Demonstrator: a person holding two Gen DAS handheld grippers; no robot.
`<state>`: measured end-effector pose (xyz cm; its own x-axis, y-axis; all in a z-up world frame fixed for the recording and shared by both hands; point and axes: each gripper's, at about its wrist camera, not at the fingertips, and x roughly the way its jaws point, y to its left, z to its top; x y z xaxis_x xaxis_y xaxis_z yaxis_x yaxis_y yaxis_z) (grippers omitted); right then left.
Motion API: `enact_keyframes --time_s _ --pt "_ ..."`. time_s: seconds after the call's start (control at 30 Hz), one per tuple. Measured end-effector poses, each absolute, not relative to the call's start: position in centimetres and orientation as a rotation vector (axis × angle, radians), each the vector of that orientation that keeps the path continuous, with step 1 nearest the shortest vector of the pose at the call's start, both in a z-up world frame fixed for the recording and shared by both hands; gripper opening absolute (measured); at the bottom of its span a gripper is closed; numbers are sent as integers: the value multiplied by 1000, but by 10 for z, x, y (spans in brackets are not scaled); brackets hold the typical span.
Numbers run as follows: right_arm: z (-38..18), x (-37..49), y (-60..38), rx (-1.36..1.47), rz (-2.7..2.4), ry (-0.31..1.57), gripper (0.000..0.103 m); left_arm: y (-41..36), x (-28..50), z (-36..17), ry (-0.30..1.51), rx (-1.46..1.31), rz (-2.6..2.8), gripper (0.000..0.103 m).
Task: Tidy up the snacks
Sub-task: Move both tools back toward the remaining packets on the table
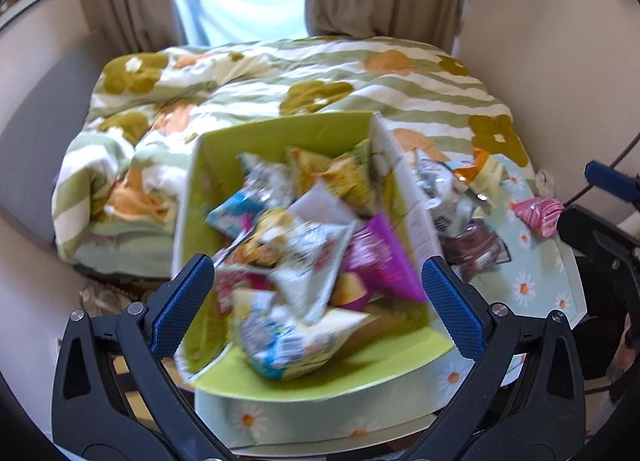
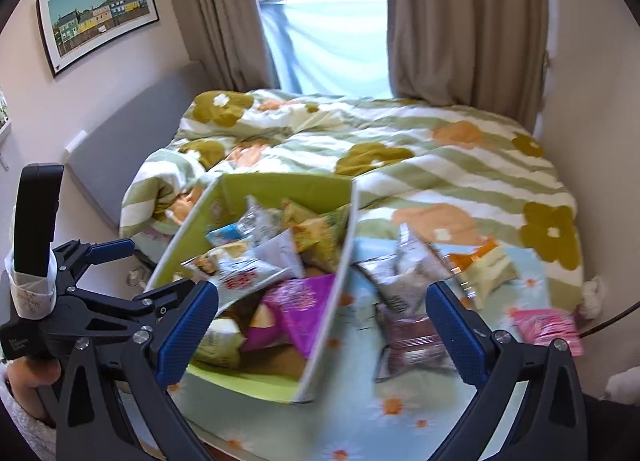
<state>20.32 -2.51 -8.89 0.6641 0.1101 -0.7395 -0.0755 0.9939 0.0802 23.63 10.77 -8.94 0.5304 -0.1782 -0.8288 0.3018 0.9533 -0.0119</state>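
Note:
A lime-green open box [image 1: 280,129] [image 2: 280,185] stands on a daisy-print table and holds several snack packets, among them a purple one [image 1: 380,257] [image 2: 304,301]. Loose packets lie on the table right of the box: a silver one [image 2: 404,277], a dark red one [image 2: 416,337], a pale green and orange one [image 2: 488,269] and a pink one [image 1: 538,213] [image 2: 548,325]. My left gripper [image 1: 318,301] is open and empty above the box's near side. My right gripper [image 2: 322,325] is open and empty over the box's right wall. The left gripper shows in the right wrist view [image 2: 120,273].
The table's daisy cloth [image 1: 524,289] [image 2: 400,413] ends just below the box. Behind it is a bed with a flowered quilt [image 1: 320,73] [image 2: 440,157], curtains and a window. A grey headboard [image 2: 120,141] and a picture [image 2: 96,13] are on the left.

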Motion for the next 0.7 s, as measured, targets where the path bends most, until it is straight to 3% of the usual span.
enact_keyframes --time_s 0.37,0.7 --pt "-77 206 -136 -7 121 821 103 -15 235 -87 942 229 -268 103" --pt "-103 254 -233 -97 223 928 103 -120 273 -133 1036 354 -184 103"
